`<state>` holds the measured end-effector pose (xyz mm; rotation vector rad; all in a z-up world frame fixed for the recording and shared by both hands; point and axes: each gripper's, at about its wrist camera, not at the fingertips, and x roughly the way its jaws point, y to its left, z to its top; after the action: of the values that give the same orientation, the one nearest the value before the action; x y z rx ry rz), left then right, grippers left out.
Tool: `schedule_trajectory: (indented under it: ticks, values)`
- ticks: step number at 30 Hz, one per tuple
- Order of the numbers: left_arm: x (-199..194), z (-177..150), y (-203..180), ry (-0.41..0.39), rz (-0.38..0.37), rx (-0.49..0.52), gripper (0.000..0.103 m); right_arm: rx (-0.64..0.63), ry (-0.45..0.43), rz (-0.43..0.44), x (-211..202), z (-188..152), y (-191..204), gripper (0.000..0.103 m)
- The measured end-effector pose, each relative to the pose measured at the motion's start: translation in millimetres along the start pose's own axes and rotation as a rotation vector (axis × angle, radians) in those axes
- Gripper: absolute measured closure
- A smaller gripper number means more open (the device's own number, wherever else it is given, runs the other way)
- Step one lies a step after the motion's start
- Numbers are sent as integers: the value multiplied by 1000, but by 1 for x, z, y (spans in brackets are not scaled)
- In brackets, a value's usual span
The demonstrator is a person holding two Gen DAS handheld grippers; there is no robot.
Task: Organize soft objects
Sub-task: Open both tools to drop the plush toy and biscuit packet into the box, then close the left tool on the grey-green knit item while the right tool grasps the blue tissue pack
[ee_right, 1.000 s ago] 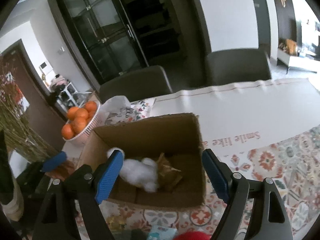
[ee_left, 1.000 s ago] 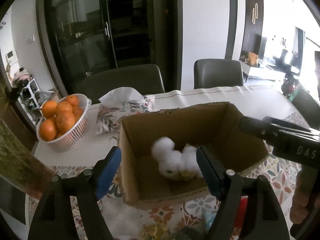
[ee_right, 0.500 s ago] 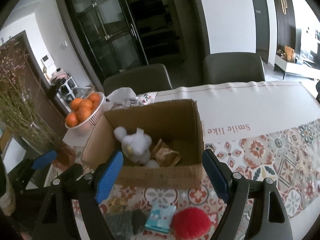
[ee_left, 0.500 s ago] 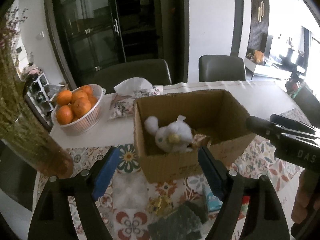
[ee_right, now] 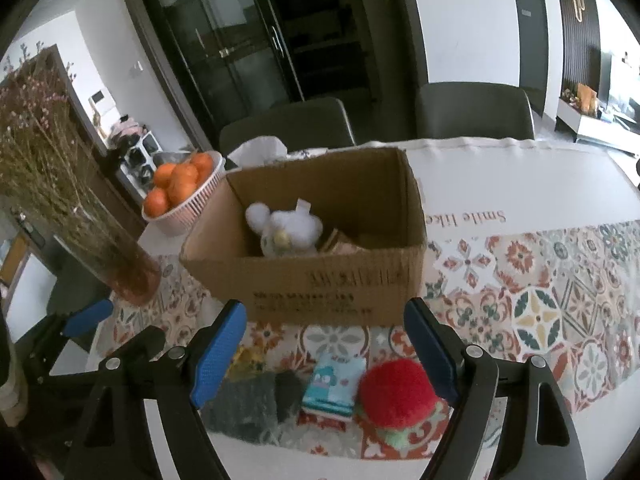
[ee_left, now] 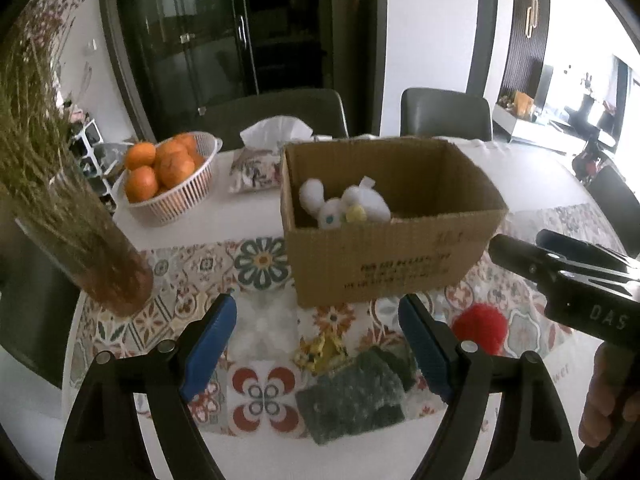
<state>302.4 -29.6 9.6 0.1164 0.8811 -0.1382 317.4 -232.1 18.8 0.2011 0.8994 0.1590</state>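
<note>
A corrugated cardboard box (ee_right: 320,256) stands open on the patterned desk (ee_right: 560,300), holding a fluffy white plush toy (ee_right: 290,228); before it lie a fuzzy red ball (ee_right: 394,390), a blue printed packet (ee_right: 334,384) and a dark green knitted cloth (ee_left: 356,396). A white ribbed basket (ee_left: 180,196) holds round oranges (ee_left: 160,164); the left hand-held gripper (ee_left: 320,344) and right hand-held gripper (ee_right: 326,350) both gape wide, holding nothing.
</note>
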Motion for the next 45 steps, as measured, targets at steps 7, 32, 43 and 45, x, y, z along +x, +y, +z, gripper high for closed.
schedule_trajectory:
  ticks: [7,32,43,45]
  values:
    - [7,-19,-1,69,-19,-7,20,-5,54,-5,6,-16,0,21]
    - [62,-62,-3,357,-214,159,20,-11,354,66,84,-53,10,24]
    - [77,-72,-18,462,-301,232,20,46,434,59,105,-63,2,24]
    - [81,-74,-22,479,-317,242,20,60,446,55,110,-64,1,24]
